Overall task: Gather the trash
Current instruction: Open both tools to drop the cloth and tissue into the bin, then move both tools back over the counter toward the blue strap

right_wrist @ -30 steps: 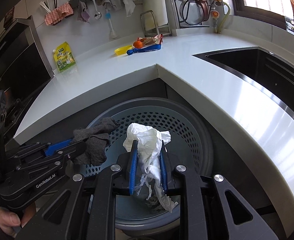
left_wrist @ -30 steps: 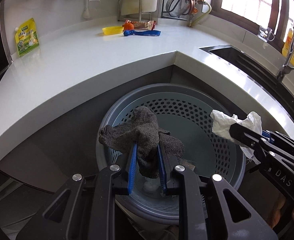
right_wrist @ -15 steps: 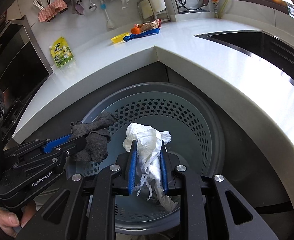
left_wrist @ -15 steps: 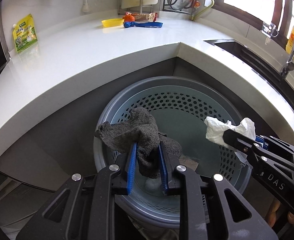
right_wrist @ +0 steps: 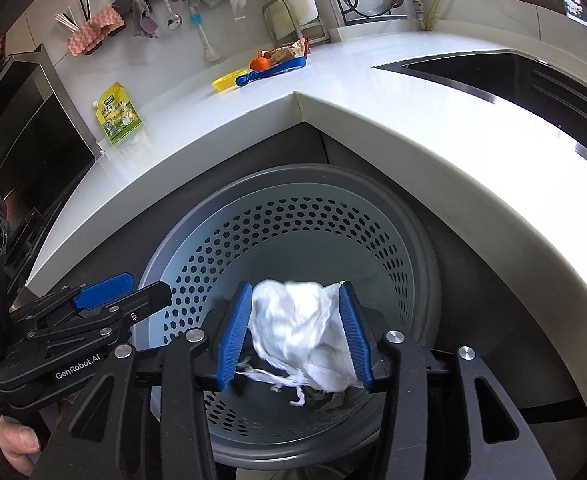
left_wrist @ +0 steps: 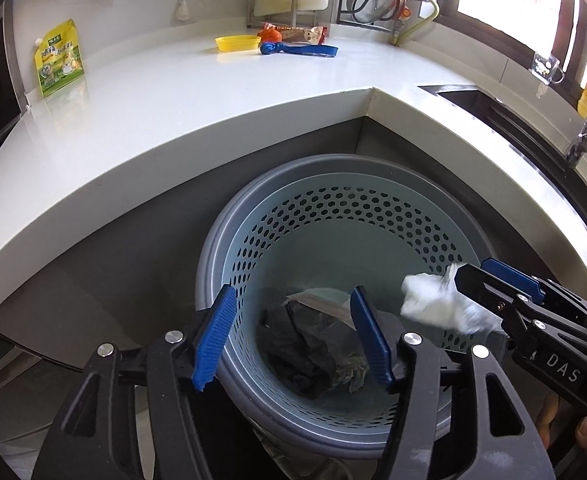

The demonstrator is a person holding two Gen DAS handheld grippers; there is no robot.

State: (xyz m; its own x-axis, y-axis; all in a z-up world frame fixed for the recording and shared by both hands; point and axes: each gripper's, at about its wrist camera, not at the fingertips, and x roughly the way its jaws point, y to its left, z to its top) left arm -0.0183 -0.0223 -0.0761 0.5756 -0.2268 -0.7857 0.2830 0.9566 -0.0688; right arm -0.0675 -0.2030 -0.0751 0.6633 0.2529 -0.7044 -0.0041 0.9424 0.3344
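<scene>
Below, left gripper (left_wrist: 293, 336) fingers apart over bin (left_wrist: 333, 216), right gripper (right_wrist: 295, 334) fingers apart, "GenRobot.AI", "DAS".

the white tissue (right_wrist: 301, 328) is smeared with motion blur between the right tool's (right_wrist: 295, 334) pads, so i can't tell whether they touch it. it covers most of the dark cloth (left_wrist: 305, 344) in the bin (left_wrist: 221, 248). the print on the green pouch (left_wrist: 58, 63) is too small to read. the sink (left_wrist: 493, 108) runs off the frame's edge.
</scene>
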